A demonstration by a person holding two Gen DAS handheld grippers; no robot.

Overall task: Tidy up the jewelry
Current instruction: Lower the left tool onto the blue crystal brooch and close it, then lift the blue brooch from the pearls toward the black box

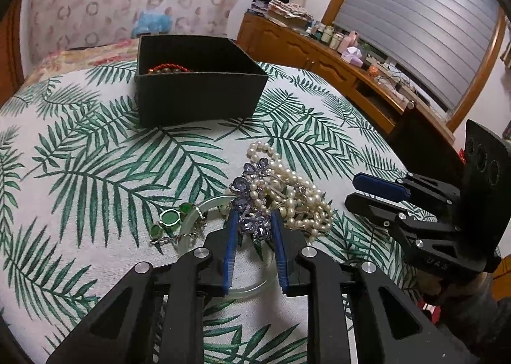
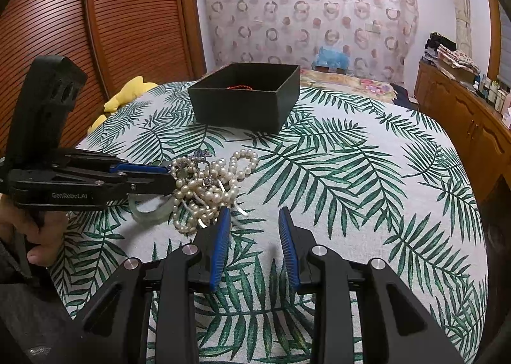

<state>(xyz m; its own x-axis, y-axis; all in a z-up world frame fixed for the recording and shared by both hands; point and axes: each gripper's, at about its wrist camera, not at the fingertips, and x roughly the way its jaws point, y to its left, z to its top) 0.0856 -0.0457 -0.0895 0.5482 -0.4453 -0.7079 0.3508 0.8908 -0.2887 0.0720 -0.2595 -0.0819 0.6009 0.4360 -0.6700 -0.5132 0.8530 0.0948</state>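
The left gripper (image 1: 254, 220) pinches a purple brooch (image 1: 252, 201), whose long axis runs straight ahead from its fingers. The right gripper (image 2: 254, 217) stands half-open and empty, with the pearl necklace (image 2: 207, 185) just ahead to its left.

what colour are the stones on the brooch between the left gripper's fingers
Pale purple-blue stones on the brooch, clearest in the left wrist view.

Mostly hidden behind the near wall of the black square box (image 1: 198, 89): a red-and-brown beaded bracelet (image 1: 169, 69). Partly covered by the tangled white pearl strands (image 1: 297, 198): a pale green jade bangle (image 1: 223, 201). Too small to tell: bottles on the wooden sideboard (image 1: 335, 35).
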